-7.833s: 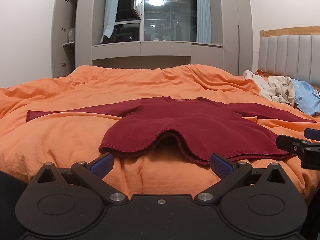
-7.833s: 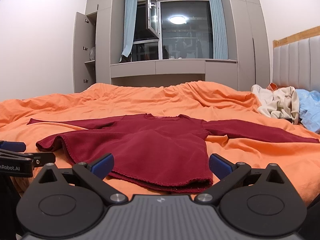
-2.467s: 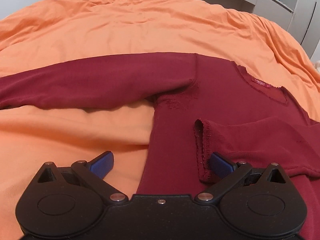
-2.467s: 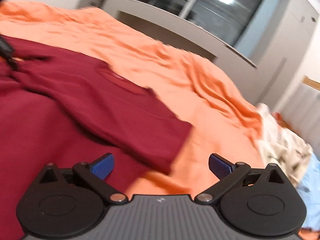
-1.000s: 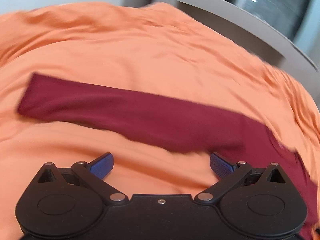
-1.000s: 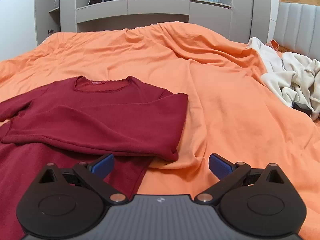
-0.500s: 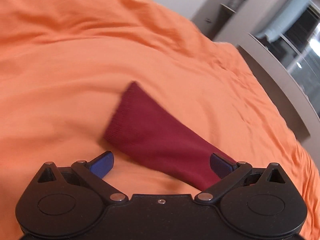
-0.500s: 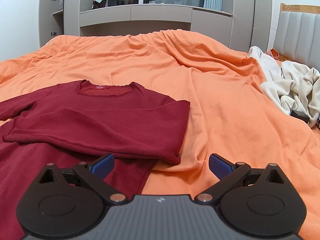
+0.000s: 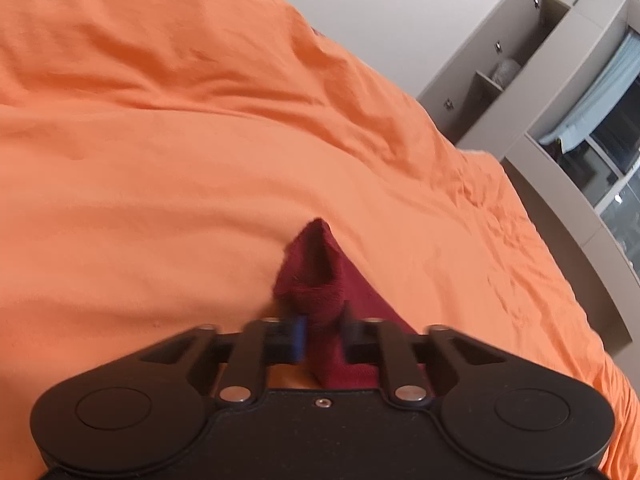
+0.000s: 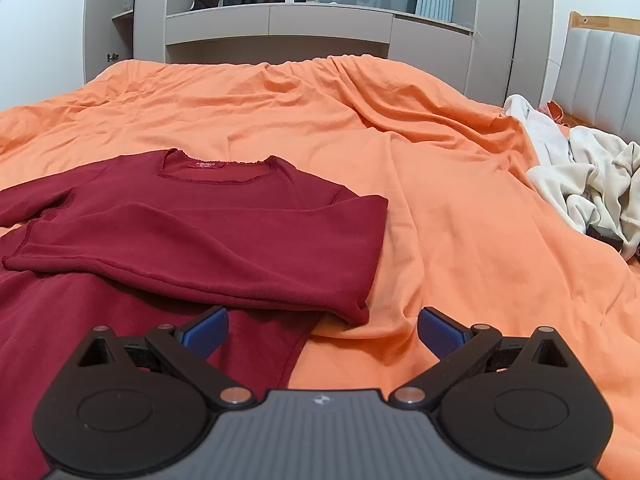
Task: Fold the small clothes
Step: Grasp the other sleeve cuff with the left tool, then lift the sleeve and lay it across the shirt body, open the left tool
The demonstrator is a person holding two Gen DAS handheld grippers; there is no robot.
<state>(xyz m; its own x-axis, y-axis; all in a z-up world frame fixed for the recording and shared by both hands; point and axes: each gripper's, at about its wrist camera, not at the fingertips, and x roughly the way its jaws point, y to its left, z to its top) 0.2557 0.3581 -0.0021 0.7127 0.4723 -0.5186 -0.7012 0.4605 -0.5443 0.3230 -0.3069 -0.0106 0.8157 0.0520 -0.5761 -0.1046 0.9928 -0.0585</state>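
Only the right view shows the shirt (image 10: 192, 232) body, one sleeve folded across. Left gripper (image 9: 323, 334) jaws pinch the cuff (image 9: 314, 280); right gripper (image 10: 323, 330) jaws hover wide, empty.

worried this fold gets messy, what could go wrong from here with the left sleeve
The left gripper pinches only the bunched cuff of the sleeve, so it could slip free mid-swing. The other sleeve already lies folded across the red shirt; dragging this one over might rumple it. The right gripper is open and holds nothing down, so the shirt may slide on the orange bedcover.
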